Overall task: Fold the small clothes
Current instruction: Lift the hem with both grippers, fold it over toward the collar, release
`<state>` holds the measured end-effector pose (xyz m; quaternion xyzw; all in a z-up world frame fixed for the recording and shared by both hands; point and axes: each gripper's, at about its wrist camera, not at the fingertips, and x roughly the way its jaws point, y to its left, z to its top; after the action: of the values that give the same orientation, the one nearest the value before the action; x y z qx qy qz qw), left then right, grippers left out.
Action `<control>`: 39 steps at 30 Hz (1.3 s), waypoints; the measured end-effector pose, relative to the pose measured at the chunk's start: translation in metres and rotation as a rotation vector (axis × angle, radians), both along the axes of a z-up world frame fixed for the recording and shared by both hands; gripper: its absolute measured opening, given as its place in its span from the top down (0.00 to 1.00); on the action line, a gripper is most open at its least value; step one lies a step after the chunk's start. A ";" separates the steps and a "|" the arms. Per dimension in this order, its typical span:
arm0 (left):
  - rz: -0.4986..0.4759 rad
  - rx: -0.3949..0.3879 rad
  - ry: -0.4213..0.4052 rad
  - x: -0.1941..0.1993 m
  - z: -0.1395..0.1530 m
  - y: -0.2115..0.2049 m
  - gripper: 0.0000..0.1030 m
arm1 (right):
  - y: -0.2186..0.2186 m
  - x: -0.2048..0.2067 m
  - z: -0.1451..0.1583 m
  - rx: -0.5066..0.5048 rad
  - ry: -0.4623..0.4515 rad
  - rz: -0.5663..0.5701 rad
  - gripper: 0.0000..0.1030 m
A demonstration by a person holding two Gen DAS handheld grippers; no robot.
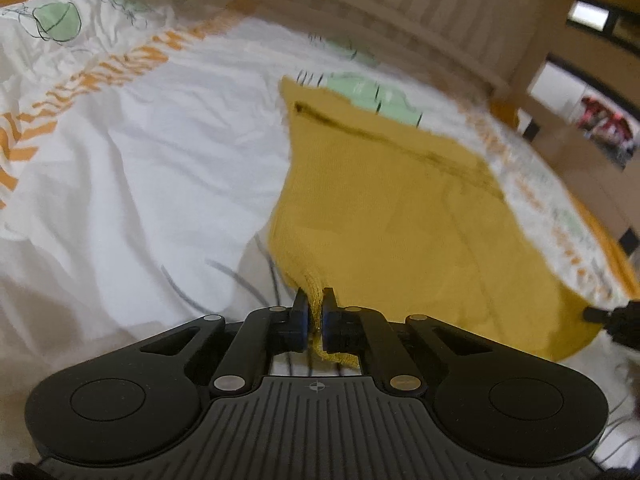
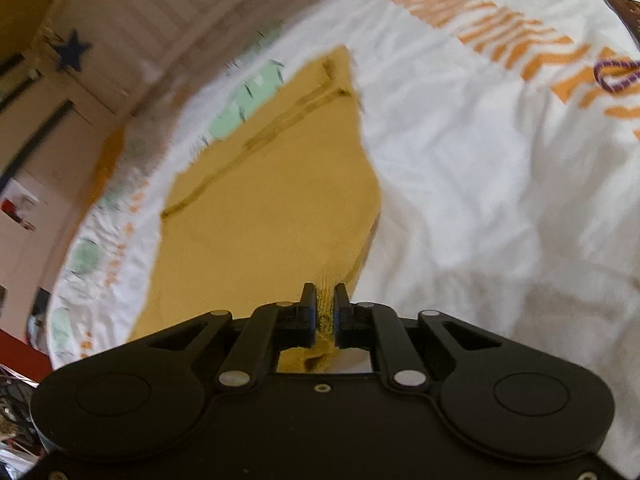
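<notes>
A mustard-yellow small garment point(image 1: 400, 208) lies spread on a white printed bedsheet point(image 1: 140, 160). A dark seam line runs across its far part. My left gripper point(image 1: 315, 300) is shut on the garment's near left corner. My right gripper point(image 2: 325, 296) is shut on the garment point(image 2: 272, 208) at its near right corner. The right gripper's tip shows in the left wrist view point(image 1: 612, 318) at the right edge. Both views are motion-blurred.
The bedsheet point(image 2: 460, 160) carries orange chevron stripes and green shapes. A slatted wooden bed end point(image 1: 420, 12) runs along the far side. A purple cord loop point(image 2: 616, 74) and a dark object point(image 2: 624, 12) lie at far right on the bed.
</notes>
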<state>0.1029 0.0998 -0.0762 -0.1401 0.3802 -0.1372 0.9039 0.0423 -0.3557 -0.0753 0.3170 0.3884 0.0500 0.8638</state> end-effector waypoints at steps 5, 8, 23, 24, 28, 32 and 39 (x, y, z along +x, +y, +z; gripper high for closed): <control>0.043 -0.078 -0.003 0.010 0.014 0.005 0.95 | -0.007 0.006 0.020 0.049 -0.086 0.001 0.85; 0.049 -0.096 -0.023 0.020 0.026 0.007 0.95 | -0.013 0.018 0.029 0.109 -0.128 -0.008 0.85; 0.078 -0.100 -0.169 0.143 0.083 0.002 0.95 | -0.036 0.144 0.049 0.169 -0.235 -0.054 0.85; 0.081 -0.099 -0.173 0.155 0.084 0.000 0.95 | -0.038 0.154 0.048 0.172 -0.240 -0.059 0.85; 0.093 -0.106 -0.178 0.203 0.082 -0.005 0.95 | -0.046 0.201 0.044 0.161 -0.251 -0.082 0.85; 0.102 -0.106 -0.161 0.250 0.071 -0.014 0.95 | -0.052 0.245 0.033 0.152 -0.246 -0.108 0.85; 0.126 -0.077 -0.094 0.312 0.034 -0.024 0.95 | -0.053 0.304 0.002 0.099 -0.199 -0.136 0.85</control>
<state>0.4145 0.0753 -0.0418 -0.1918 0.3224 -0.1010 0.9215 0.3462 -0.4092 -0.0728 0.3785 0.2753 0.0416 0.8827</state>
